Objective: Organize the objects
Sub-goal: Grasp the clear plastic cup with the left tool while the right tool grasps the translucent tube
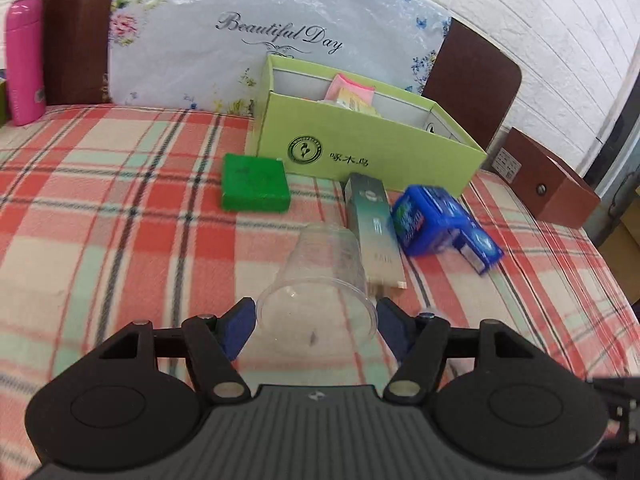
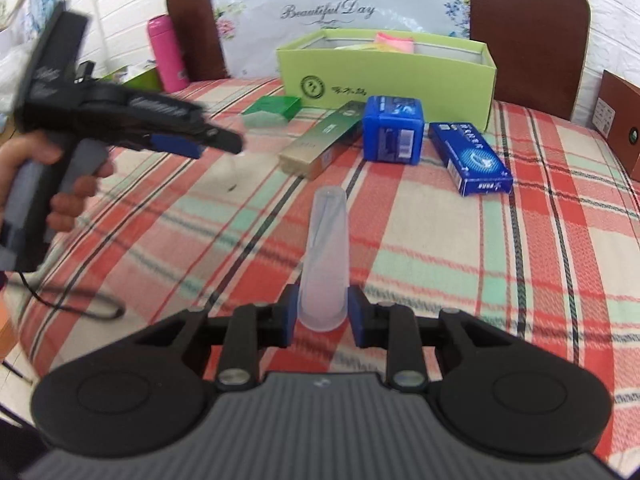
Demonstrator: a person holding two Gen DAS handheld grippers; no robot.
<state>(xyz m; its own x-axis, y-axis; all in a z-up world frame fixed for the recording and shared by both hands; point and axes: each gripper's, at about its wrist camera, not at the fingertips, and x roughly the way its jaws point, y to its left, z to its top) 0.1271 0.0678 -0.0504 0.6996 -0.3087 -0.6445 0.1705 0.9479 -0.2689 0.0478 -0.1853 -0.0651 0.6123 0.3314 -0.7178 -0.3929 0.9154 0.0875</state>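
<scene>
Right hand-held gripper: pads clamped on frosted cup, held above plaid cloth. Left hand-held gripper: jaws apart, straddling mouth of clear cup lying on side; contact unclear. Behind: tall box, blue box, green block, green carton.

Plaid-covered bed bearing green carton, green box, long box, blue boxes.
</scene>
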